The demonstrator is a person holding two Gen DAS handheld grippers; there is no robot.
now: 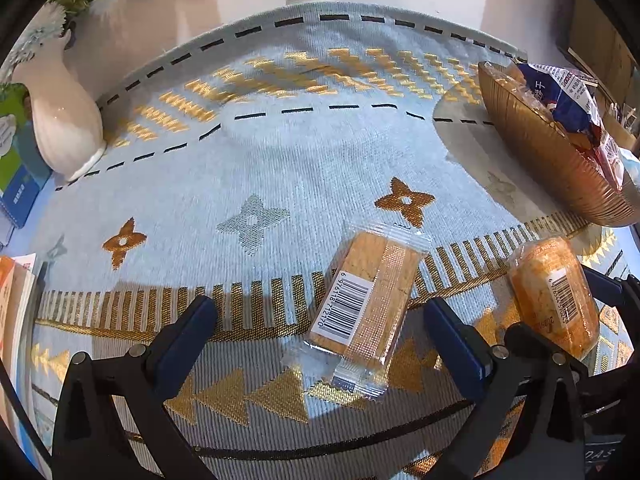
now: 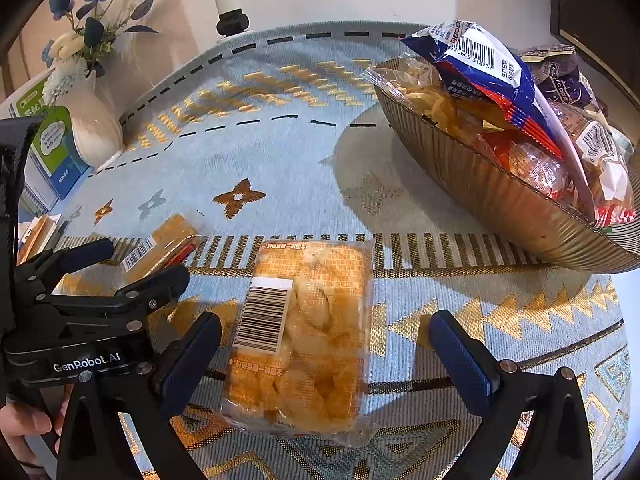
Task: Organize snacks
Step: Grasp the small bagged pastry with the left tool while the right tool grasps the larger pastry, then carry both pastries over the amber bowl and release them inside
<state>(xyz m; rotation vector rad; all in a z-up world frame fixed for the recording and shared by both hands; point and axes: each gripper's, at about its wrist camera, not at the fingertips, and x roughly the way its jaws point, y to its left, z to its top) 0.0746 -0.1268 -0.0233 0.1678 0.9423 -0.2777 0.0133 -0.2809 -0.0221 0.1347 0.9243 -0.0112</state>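
Both grippers are spread wide, pinching nothing. The left gripper straddles a flat clear-wrapped cracker pack on the woven tablecloth. The right gripper frames a crinkly orange snack bag — only its view shows the packets heaped in the ribbed bowl by the cloth's far right edge.

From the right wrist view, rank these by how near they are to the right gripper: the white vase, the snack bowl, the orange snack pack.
1. Orange snack pack: lying on the cloth between the open fingers of the right gripper.
2. Snack bowl: farther back, on the right.
3. White vase: farthest, at the back left by the wall.
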